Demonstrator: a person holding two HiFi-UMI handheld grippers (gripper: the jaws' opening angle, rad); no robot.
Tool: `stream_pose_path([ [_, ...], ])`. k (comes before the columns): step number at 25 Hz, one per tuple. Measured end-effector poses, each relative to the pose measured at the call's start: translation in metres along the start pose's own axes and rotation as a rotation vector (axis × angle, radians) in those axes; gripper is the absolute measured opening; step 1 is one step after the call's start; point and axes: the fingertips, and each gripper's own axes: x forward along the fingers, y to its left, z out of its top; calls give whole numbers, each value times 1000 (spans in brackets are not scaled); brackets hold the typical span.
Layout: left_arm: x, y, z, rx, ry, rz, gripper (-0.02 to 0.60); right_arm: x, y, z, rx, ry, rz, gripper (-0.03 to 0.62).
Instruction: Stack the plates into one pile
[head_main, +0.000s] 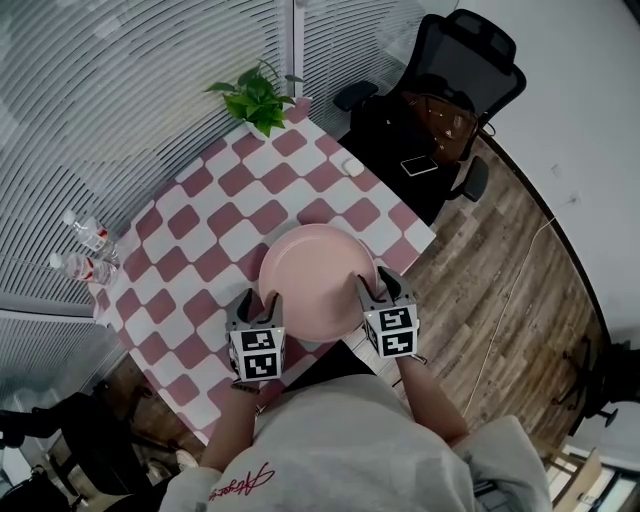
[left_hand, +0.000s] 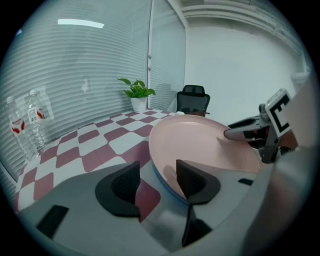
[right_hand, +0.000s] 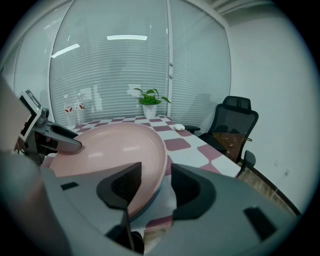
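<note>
1. left gripper: jaws apart and clamping nothing. The rim of the pink plate runs through the gap, with one jaw over the plate's inside and the other outside it, above the cloth.
2. right gripper: jaws likewise apart, astride the opposite rim of the same plate and not pinching it.
3. blue plate: only a thin edge shows, directly under the pink plate's rim, just below both pairs of jaws.
4. checked tablecloth: red and white, under the plates and spreading ahead of both grippers.
5. small white oval object: on the cloth beyond the plates, ahead of the right gripper.
6. water bottles: two, well off to the left gripper's left, at the table's edge.
7. potted plant: at the far end, ahead of both grippers.
8. office chair: past the table, ahead and right of the right gripper, with a phone on its seat.
</note>
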Motion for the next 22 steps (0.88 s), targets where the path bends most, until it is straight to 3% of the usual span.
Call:
stream_pose_path([
  [7,-11,6,3,-30,-46,11,225,-9,2,22,-7,-73,-6,178],
  [14,-36,15,31,-67,-160,42,225,-20,13,49,0,-157,10,176],
  [18,-51,10,55,-72,-245,23,220,-25,28,69,5,-204,45,127],
  [22,-70,10,77,-92,-336,15,169,-32,45,87,0,-257,84,79],
])
